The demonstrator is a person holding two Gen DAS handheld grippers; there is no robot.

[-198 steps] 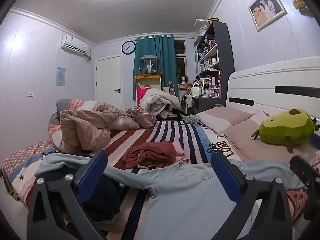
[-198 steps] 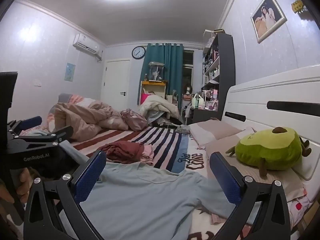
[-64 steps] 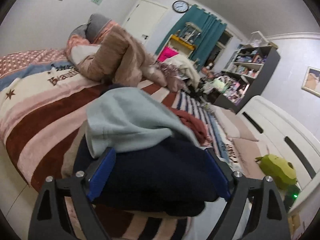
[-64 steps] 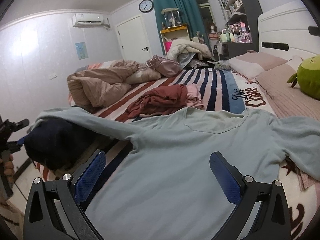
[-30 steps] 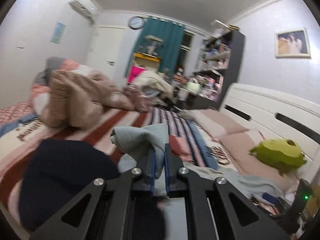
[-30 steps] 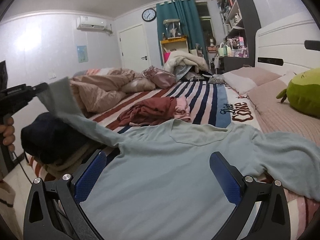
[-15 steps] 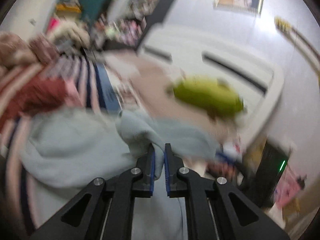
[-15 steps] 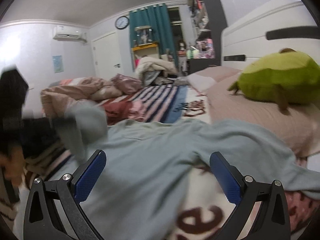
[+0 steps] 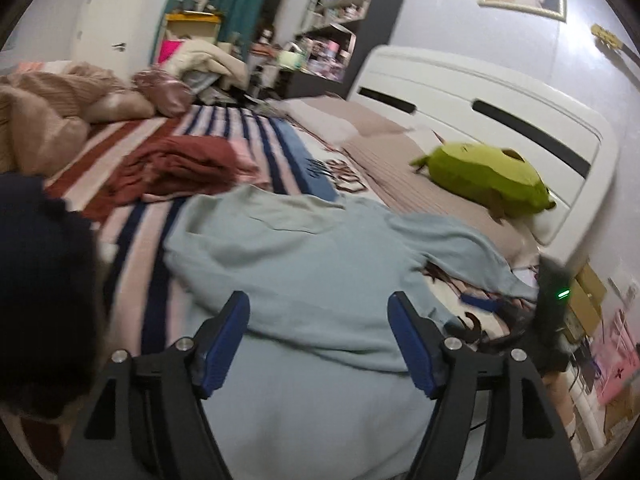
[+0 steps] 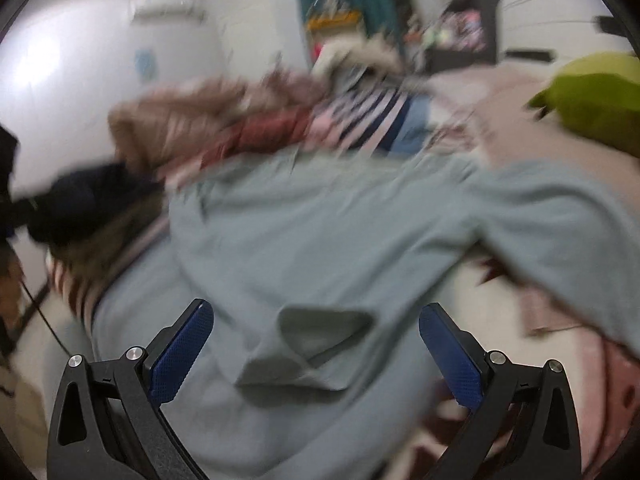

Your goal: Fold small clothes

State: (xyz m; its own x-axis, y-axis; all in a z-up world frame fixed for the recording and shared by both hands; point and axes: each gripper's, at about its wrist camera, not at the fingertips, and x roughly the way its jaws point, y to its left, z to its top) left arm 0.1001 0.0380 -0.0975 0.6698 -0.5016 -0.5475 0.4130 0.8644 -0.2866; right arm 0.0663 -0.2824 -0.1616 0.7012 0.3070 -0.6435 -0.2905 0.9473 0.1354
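A pale blue long-sleeved top [image 9: 320,264] lies spread on the striped bed. Its left sleeve is folded across the body, and the cuff [image 10: 308,356] rests on the chest in the blurred right wrist view, where the top [image 10: 320,232] fills the middle. Its other sleeve [image 9: 460,248] stretches right toward the headboard. My left gripper [image 9: 318,340] is open and empty just above the folded sleeve. My right gripper [image 10: 316,348] is open and empty, with the cuff between its jaws but not gripped.
A dark navy garment pile [image 9: 40,280] sits at the left edge. A red and pink clothes heap [image 9: 180,168] lies beyond the top. A green avocado plush [image 9: 484,178] lies by the white headboard [image 9: 480,96]. A crumpled duvet [image 9: 44,120] is at the far left.
My left gripper carried the left sleeve across the top, then opened and let it go on the body. My right gripper swung left over the top; its view is now blurred.
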